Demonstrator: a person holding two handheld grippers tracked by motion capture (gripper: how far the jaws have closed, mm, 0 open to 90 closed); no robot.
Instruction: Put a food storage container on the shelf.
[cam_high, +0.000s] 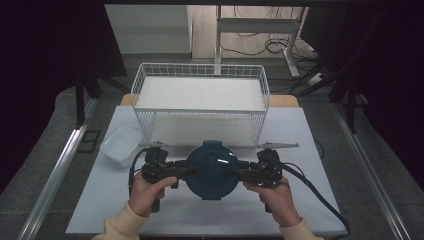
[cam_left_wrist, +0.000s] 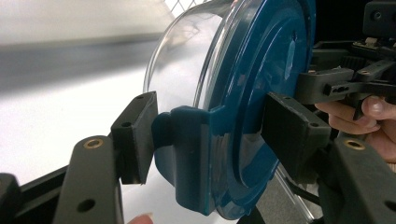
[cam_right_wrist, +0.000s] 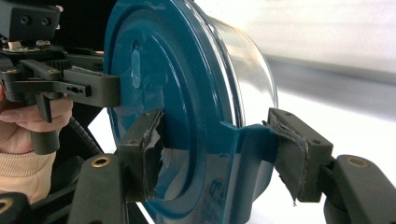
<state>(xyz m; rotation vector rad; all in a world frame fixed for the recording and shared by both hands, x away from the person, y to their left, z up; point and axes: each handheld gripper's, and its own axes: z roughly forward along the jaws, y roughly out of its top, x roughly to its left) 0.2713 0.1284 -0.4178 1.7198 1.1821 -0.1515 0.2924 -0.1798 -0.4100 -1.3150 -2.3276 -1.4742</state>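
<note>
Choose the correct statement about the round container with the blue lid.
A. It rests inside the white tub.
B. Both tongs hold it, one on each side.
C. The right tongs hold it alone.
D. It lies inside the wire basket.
B: the left tongs and the right tongs clamp opposite latches of the blue-lidded container, in front of the wire basket.

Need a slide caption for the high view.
Left claw and right claw grip a blue-lidded clear container from opposite sides, in front of a white wire basket.

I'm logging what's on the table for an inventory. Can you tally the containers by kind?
Round clear container with blue lid: 1
White wire basket: 1
White plastic tub: 1
Total: 3
</note>
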